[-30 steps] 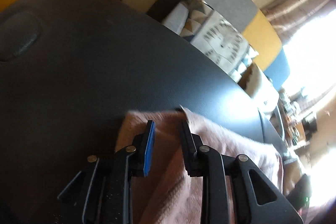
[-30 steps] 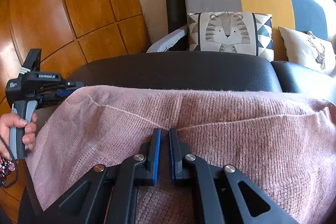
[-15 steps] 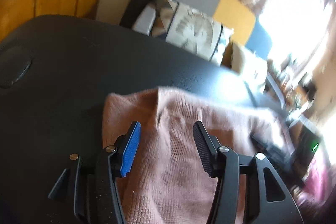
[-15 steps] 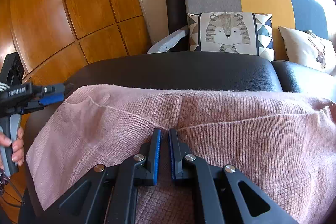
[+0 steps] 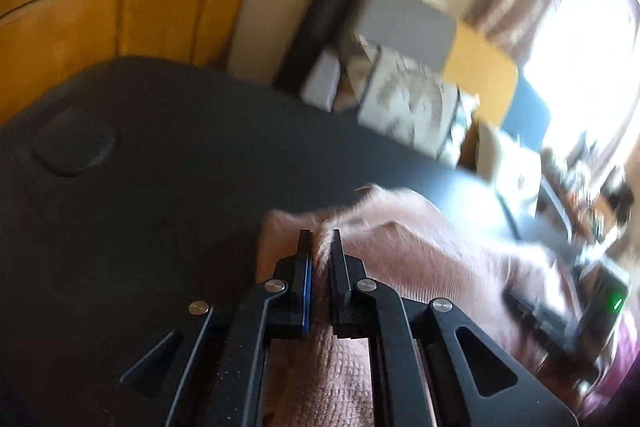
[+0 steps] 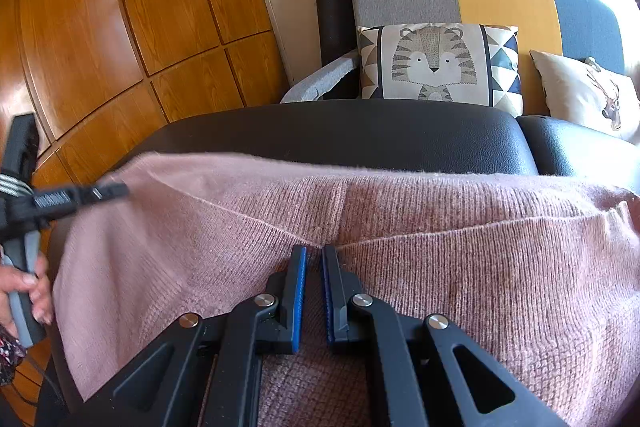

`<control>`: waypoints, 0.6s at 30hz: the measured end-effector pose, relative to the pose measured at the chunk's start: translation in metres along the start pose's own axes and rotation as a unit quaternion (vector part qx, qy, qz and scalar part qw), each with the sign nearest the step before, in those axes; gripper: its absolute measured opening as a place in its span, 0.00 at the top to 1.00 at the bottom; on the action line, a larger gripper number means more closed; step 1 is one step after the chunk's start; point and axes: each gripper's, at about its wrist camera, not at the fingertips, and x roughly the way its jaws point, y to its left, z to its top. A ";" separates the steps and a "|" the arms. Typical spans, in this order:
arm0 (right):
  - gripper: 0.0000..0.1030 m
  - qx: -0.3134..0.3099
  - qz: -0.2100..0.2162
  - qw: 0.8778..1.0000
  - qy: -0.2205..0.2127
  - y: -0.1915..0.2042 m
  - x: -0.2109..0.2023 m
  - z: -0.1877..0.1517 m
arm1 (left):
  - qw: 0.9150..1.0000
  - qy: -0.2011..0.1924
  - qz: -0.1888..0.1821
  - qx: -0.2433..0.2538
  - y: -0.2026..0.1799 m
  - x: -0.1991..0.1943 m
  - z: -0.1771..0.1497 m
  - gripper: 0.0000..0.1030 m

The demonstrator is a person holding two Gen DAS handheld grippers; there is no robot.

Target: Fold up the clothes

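One black padded table (image 6: 340,139) carries one dusty-pink knitted garment (image 6: 460,227), ribbed and spread wide. Two cushions lean behind: tiger (image 6: 436,63), deer (image 6: 588,95). Left gripper (image 5: 320,239) and right gripper (image 6: 314,253) each pinch its fabric.

A: What is different at the left gripper (image 5: 321,247) now?

B: Half a second ago its jaws stood wide over the pink sweater (image 5: 420,247). Now they are closed on a ridge of the knit, pinched between the pads.

A: And the cloth?

B: In the right wrist view, the corner at that gripper (image 6: 116,191) is lifted off the black cushion (image 6: 340,139); before, it lay flat.
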 end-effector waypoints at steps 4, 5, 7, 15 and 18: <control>0.95 0.000 -0.001 1.000 0.000 0.000 0.001 0.000 | 0.998 0.031 0.052 -0.005 0.019 0.012 -0.006 1.00; 0.95 0.000 -0.001 1.000 0.000 0.001 0.001 0.000 | 0.997 0.045 0.064 -0.011 0.026 0.018 -0.009 1.00; 0.95 0.000 -0.002 1.000 0.000 0.001 0.001 0.000 | 0.994 0.076 0.046 -0.065 0.048 0.029 -0.018 1.00; 0.95 0.002 0.000 1.000 0.000 0.002 0.002 0.000 | 0.990 0.040 -0.079 -0.110 0.046 0.006 -0.023 0.60; 0.95 0.002 0.000 1.000 0.000 0.001 0.002 0.000 | 0.996 0.042 -0.062 -0.049 0.018 0.008 -0.010 0.31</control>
